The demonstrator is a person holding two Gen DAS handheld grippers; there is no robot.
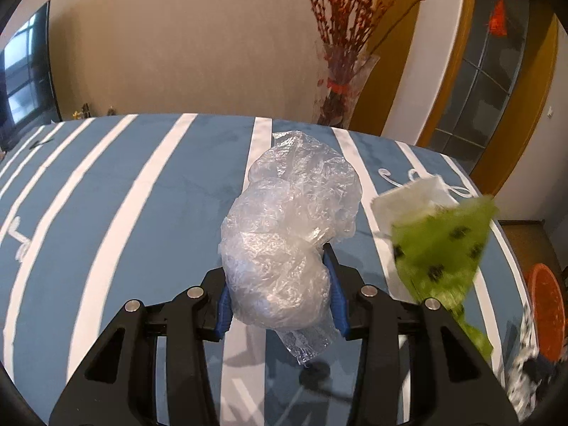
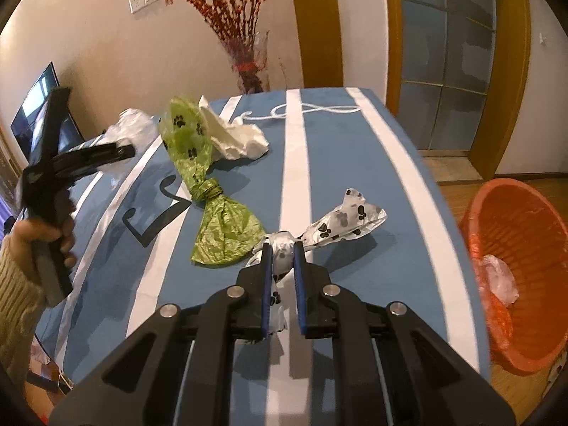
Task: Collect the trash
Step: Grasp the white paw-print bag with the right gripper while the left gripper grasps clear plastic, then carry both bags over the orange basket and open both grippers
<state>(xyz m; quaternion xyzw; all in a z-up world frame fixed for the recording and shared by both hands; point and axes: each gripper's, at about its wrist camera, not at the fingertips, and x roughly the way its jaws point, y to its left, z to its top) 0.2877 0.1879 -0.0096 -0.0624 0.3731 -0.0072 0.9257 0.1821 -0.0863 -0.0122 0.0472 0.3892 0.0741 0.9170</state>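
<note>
- The right gripper is clamped on the knot of the white bag, which is nearest the bin; the carry should stay level and clear the table edge before release over the rim.
- The left gripper squeezes the clear wrap, held partway closed; the wrap is springy, so the grip should hold firm.
- The green bag and tissue lie farther from the bin, still to collect.
- The green bag is blurred in the left view; the bin's far side is cut off, its depth unclear.
</note>
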